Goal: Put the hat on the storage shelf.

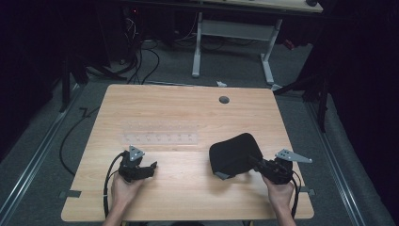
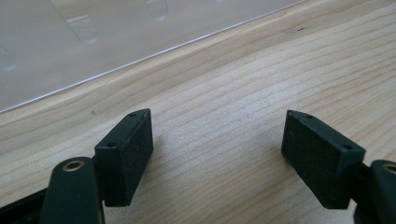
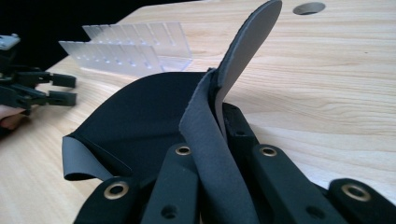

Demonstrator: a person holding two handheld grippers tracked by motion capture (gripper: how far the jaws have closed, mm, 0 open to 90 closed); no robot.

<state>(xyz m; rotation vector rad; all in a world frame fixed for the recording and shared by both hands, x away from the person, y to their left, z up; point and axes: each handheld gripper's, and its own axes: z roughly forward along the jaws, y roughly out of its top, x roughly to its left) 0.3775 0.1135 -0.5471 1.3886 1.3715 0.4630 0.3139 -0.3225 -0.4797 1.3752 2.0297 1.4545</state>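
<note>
A black foam mat (image 1: 234,154) with a grey underside lies curled on the wooden table (image 1: 188,113) at the right. My right gripper (image 1: 258,164) is shut on its right edge, and the right gripper view shows the mat (image 3: 140,126) pinched upright between the jaws, with one corner folded over. My left gripper (image 1: 149,168) rests low over the table at the left, open, with bare wood between its pads (image 2: 128,154). A clear plastic rack (image 1: 160,134) lies across the middle of the table, just beyond the left gripper.
A round cable hole (image 1: 224,100) sits near the table's far edge. The clear rack (image 3: 130,49) stands behind the mat in the right gripper view. Past the table are a white desk frame (image 1: 233,44) and cables on the grey floor.
</note>
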